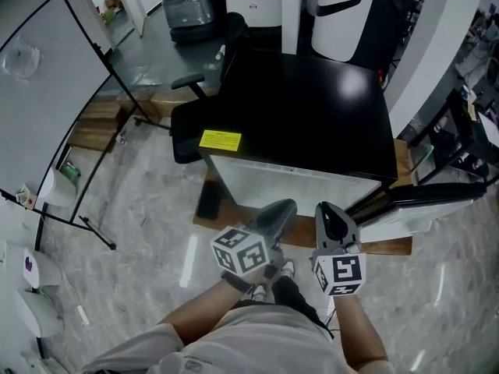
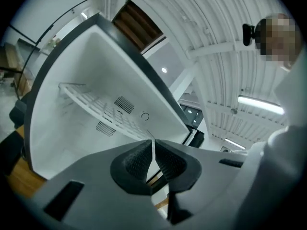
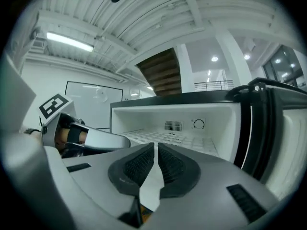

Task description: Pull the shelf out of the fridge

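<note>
Over the marble floor (image 1: 148, 209), facing the open fridge (image 1: 312, 107), we hold left gripper (image 1: 282, 209) and right gripper (image 1: 327, 211) closed, empty, before reaching its shelf (image 3: 177, 139).

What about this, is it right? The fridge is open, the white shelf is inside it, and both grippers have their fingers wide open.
Not quite. The fingers are shut, not wide open: each gripper view shows it, for the left gripper and the right gripper, with nothing between. The fridge is open, white shelf inside.
</note>
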The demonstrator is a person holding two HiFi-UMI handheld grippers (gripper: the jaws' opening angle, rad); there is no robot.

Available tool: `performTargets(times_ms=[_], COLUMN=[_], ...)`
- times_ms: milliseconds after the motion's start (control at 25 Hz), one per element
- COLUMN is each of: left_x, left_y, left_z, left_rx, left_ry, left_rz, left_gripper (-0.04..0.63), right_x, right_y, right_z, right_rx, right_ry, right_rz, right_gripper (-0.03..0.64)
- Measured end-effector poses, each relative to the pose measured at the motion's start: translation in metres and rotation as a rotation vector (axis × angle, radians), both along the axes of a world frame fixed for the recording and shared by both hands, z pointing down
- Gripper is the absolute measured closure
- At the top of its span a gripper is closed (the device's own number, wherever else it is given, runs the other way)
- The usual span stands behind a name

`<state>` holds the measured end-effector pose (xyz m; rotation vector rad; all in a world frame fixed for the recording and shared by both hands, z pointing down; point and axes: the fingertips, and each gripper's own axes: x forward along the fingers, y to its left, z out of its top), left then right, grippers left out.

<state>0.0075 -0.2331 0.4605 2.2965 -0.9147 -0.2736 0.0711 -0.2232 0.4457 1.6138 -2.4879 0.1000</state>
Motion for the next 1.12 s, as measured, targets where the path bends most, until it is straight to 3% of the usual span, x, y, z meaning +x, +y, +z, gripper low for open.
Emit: performTargets(times_ms=[280, 360, 480, 640, 800, 1120], left_x=[-0.008, -0.012, -0.017, -0.023, -0.029, -0.031], left_y=[-0.039, -0.049, -0.062, -0.079, -0.098, -0.12], left_z=[0.027, 0.03, 0.034, 0.038, 0.038, 0.038], left_rx=[-0.124, -0.151, -0.191, -0.237, -0.263, -0.264], left_ry=[0.12, 0.158, 0.221, 0.308, 0.373, 0.432], left_rz=[-0.059, -0.07, -0.091, -0.124, -0.155, -0.18], left_gripper=[0.578, 0.515, 0.486, 0.474, 0.474, 0.474], right_x=[-0.004, -0.006, -0.008, -0.016, -0.019, -0.02], right_y=[-0.038, -0.046, -0.055, -0.064, -0.076, -0.077], right_z=[0.012, 0.011, 0.014, 0.027, 0.033, 0.041], right_rx=[0.091, 0.128, 0.171, 0.209, 0.254, 0.359], right_ry=[0.286, 0.381, 0.522, 0.709, 0.866, 1.077], right_rz=[-0.027, -0.028, -0.017, -0.036, -0.033, -0.042], right_gripper=[0.594, 0.592, 0.589, 0.512, 0.494, 0.486])
